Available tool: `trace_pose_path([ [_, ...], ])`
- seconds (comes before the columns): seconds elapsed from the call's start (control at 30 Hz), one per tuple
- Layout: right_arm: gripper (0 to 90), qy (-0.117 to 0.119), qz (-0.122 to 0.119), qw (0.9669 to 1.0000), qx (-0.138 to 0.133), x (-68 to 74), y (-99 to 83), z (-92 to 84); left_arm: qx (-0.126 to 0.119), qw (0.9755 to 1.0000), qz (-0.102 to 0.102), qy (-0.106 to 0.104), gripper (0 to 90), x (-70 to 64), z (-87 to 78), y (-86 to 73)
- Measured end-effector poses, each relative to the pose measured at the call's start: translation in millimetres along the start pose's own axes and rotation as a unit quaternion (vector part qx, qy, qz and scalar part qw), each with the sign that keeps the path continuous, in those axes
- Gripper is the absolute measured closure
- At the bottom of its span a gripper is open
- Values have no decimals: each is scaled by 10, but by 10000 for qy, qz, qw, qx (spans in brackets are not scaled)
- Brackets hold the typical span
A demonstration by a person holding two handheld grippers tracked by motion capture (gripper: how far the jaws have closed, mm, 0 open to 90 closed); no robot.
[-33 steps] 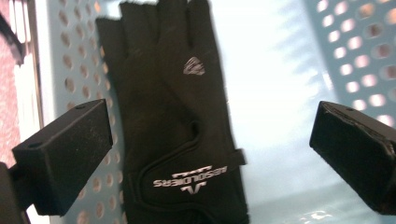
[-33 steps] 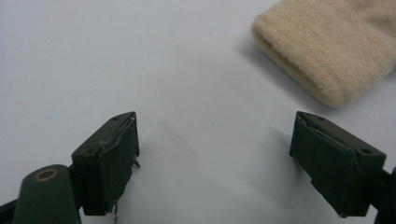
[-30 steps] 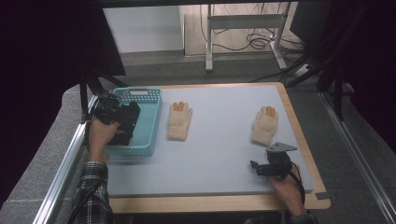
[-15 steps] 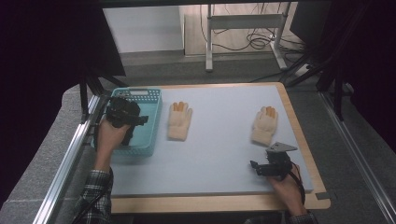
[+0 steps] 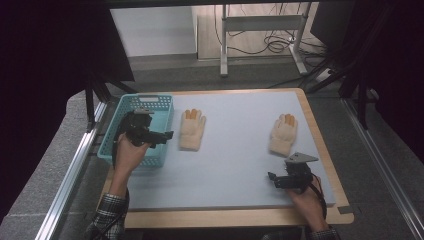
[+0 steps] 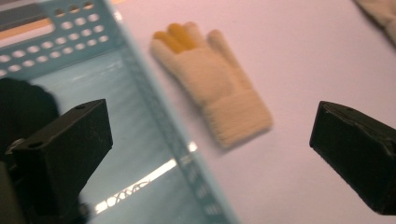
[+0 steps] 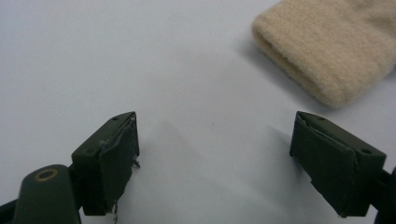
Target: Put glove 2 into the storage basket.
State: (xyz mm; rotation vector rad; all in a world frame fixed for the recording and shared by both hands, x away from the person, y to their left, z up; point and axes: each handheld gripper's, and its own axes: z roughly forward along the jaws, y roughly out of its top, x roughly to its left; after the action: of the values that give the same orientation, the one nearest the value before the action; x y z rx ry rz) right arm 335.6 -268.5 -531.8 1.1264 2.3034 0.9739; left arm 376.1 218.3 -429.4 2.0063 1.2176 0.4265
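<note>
Two cream knit gloves with orange fingertips lie flat on the pale blue mat. The left glove (image 5: 192,130) (image 6: 215,84) rests just right of a turquoise basket (image 5: 145,100) (image 6: 154,107). My left gripper (image 5: 169,135) (image 6: 210,158) hovers over the basket's right wall, open wide and empty, pointing toward that glove. The right glove (image 5: 283,134) lies near the mat's right edge, and its cuff (image 7: 327,51) is just ahead of my right gripper (image 5: 272,179) (image 7: 215,154). That gripper sits low on the mat, open, with nothing between its jaws.
A wooden border (image 5: 240,217) frames the mat at the front and right. A metal rail (image 5: 70,175) runs along the table's left side. Beyond the table stands a metal frame with cables (image 5: 260,30) on the floor.
My left gripper has swung from over the basket's middle to its right wall, turning toward the left glove. The right gripper has stayed put.
</note>
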Motion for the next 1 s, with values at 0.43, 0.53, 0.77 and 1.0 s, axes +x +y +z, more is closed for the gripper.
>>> trace_pose_path([
  [0.43, 150, -2, 4, 10000, 3, -1, 1, 1, -252, 9976, 397, -511, 17, -510, 88, -150],
  [0.53, 150, 2, 7, 10000, 15, -2, 3, 2, -335, 9965, 487, -593, 17, -620, 102, -231],
  [0.77, 151, -5, 2, 10000, 43, -2, 8, 4, -471, 9946, 505, -774, 15, -773, 152, -435],
  [1.0, 156, 14, 34, 10000, 48, -5, 9, 5, -455, 9940, 612, -790, 9, -952, 277, -633],
])
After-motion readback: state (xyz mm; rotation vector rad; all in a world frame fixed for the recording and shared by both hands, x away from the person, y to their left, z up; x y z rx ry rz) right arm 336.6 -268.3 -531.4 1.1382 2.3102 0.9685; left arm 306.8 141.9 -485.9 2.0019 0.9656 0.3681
